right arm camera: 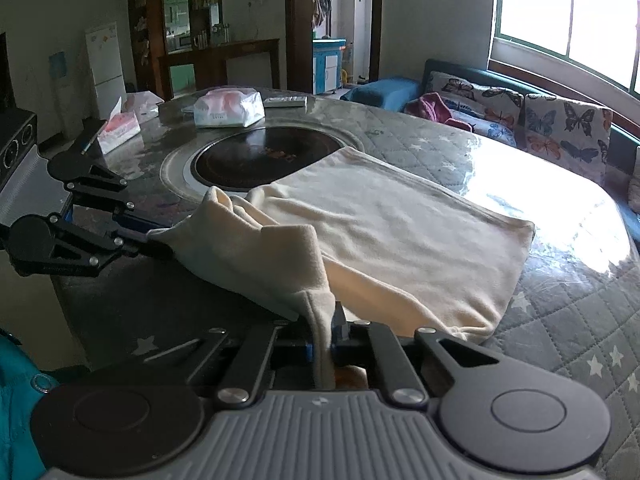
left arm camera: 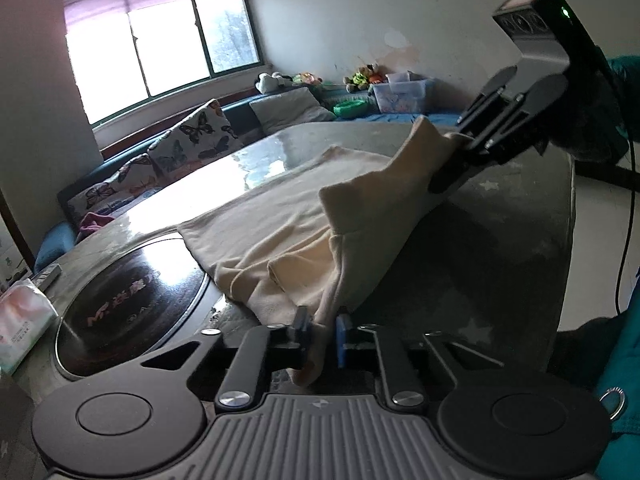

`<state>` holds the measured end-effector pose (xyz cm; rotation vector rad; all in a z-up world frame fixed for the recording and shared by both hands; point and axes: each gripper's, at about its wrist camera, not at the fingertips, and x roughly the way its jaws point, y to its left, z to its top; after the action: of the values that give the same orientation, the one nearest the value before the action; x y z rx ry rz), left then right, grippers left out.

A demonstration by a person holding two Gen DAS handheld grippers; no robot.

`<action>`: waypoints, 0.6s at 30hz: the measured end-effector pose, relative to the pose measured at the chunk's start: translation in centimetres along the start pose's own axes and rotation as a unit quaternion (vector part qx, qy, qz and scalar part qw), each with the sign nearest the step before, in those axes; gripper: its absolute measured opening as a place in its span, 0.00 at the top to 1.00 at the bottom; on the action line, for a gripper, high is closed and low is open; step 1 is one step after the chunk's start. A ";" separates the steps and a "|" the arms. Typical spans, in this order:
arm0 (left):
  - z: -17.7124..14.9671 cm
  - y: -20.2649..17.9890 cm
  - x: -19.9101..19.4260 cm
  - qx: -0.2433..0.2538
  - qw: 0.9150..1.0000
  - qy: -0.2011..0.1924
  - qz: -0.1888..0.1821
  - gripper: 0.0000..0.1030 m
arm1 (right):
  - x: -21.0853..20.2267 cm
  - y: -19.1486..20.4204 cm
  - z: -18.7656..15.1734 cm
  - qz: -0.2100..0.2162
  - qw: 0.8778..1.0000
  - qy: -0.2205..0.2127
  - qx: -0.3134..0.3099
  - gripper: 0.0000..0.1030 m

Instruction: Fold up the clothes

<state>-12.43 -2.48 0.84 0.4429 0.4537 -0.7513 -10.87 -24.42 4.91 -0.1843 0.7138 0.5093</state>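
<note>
- Left wrist view: my left gripper [left arm camera: 322,334] is clamped on a bunched edge of the cream garment [left arm camera: 280,232], which rises out of the jaws and runs away from me across the table [left arm camera: 520,240].
- Up to the right in this view, my right gripper [left arm camera: 448,168] pinches the other lifted corner, so the near edge hangs between my two hands.
- The rest of the garment lies flat beyond, next to the round dark hotplate [left arm camera: 132,304] and overlapping its rim at one corner; its long axis runs away from me toward the sofa [left arm camera: 188,136].
- Right wrist view: my right gripper [right arm camera: 324,336] is closed tight on a fold of the cream garment [right arm camera: 392,232]; the cloth drapes straight up from the pads.
- My left gripper [right arm camera: 156,244] holds the far lifted end at the left, with a slack span between us.
- The flat body stretches ahead and to the right toward the window [right arm camera: 568,12].
- Judging by this, the held edge should be carried forward over the flat part, both hands equally near.
</note>
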 end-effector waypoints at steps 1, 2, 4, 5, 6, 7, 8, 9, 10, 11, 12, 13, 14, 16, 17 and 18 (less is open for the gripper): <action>0.1 -0.1 -0.2 -0.002 1.000 -0.005 0.001 0.89 | -0.1 0.2 0.0 -0.001 1.000 -0.003 -0.001 0.94; 0.2 -0.2 -0.5 -0.003 1.000 -0.010 0.001 0.89 | -0.3 0.3 0.0 -0.002 1.000 -0.005 -0.001 0.94; 0.5 -0.2 -1.1 -0.007 1.000 -0.019 0.003 0.89 | -0.9 0.4 0.0 -0.002 1.000 -0.011 -0.002 0.94; 0.7 -0.2 -1.6 -0.013 1.000 -0.023 0.003 0.89 | -1.2 0.5 0.0 -0.001 1.000 -0.014 -0.003 0.94; 0.8 -0.2 -2.1 -0.018 0.999 -0.028 0.003 0.89 | -1.6 0.6 -0.1 0.000 1.000 -0.016 -0.005 0.94; 0.9 -0.2 -2.6 -0.024 0.999 -0.033 0.002 0.89 | -2.1 0.8 -0.1 0.003 1.000 -0.018 -0.007 0.94; 1.0 -0.2 -3.1 -0.029 0.999 -0.037 0.002 0.89 | -2.5 0.9 -0.2 0.005 1.000 -0.020 -0.010 0.94; 1.0 -0.3 -3.8 -0.035 0.999 -0.041 0.000 0.89 | -3.3 1.3 -0.3 0.009 1.000 -0.021 -0.014 0.94; 1.1 -0.5 -4.6 -0.038 0.998 -0.045 0.000 0.89 | -3.8 1.5 -0.3 0.012 1.000 -0.021 -0.015 0.94; 1.1 -0.8 -5.4 -0.041 0.998 -0.049 -0.001 0.89 | -4.4 1.9 -0.4 0.016 0.999 -0.022 -0.019 0.94; 1.1 -1.0 -6.2 -0.045 0.998 -0.053 -0.001 0.89 | -5.2 2.3 -0.5 0.021 0.999 -0.023 -0.023 0.94; 1.2 -1.2 -6.9 -0.049 0.997 -0.059 -0.003 0.89 | -5.9 2.8 -0.6 0.026 0.999 -0.025 -0.028 0.94; 1.3 -1.5 -7.6 -0.052 0.997 -0.064 -0.004 0.89 | -6.6 3.1 -0.7 0.030 0.999 -0.025 -0.028 0.94; 1.6 -1.7 -8.6 -0.059 0.996 -0.073 -0.004 0.89 | -7.7 3.8 -0.8 0.037 0.999 -0.023 -0.025 0.94; 1.7 -1.6 -8.6 -0.063 0.995 -0.075 -0.003 0.89 | -7.9 3.9 -0.9 0.038 0.999 -0.022 -0.025 0.95; 1.8 -1.5 -8.6 -0.066 0.995 -0.077 -0.002 0.89 | -8.1 4.1 -0.9 0.036 0.999 -0.021 -0.026 0.95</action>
<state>-18.61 0.25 6.64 0.2582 0.3580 -0.7476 -18.64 -24.31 9.63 -0.1974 0.6682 0.5995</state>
